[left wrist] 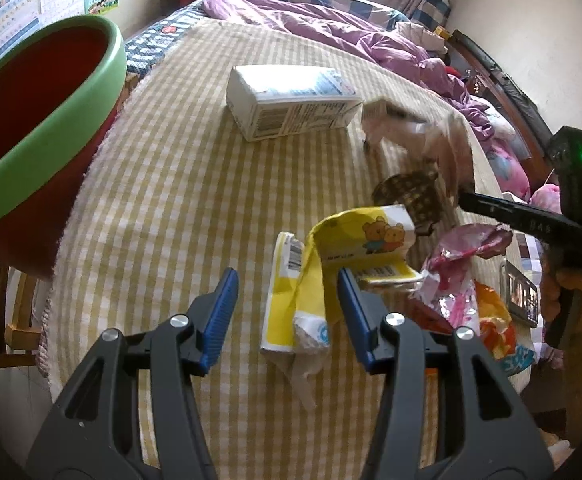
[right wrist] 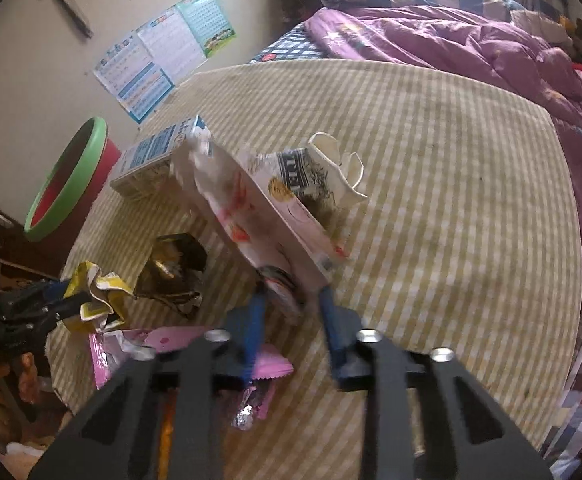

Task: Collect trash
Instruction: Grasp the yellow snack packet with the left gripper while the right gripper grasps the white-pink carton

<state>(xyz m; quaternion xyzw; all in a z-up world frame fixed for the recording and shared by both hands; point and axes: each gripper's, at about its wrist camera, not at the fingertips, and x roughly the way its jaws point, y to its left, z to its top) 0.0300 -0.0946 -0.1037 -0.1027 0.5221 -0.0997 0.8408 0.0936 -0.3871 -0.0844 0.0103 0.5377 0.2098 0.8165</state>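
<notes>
A: Trash is seen scattered over a table covered in yellow checked cloth. What is held by the tongs?

B: The right tongs are closed on the lower end of a white snack bag with red print, which is lifted at a slant above the cloth; the picture is blurred there. The left tongs are parted, with a crumpled yellow wrapper lying between the blue pads; in the left wrist view the pads are not seen pressing on it, though the right pad is just beside its edge.

A: And further out?

B: Beside the yellow wrapper a dark brown wrapper and a pink foil wrapper are found, with an orange packet at the near edge. A white milk carton is laid on its side farther off. A torn paper cup is seen behind the lifted bag in the right wrist view. A red bin with a green rim stands off the table's left side. Beyond the table, a bed with a purple quilt is visible, and posters are fixed to the wall
</notes>
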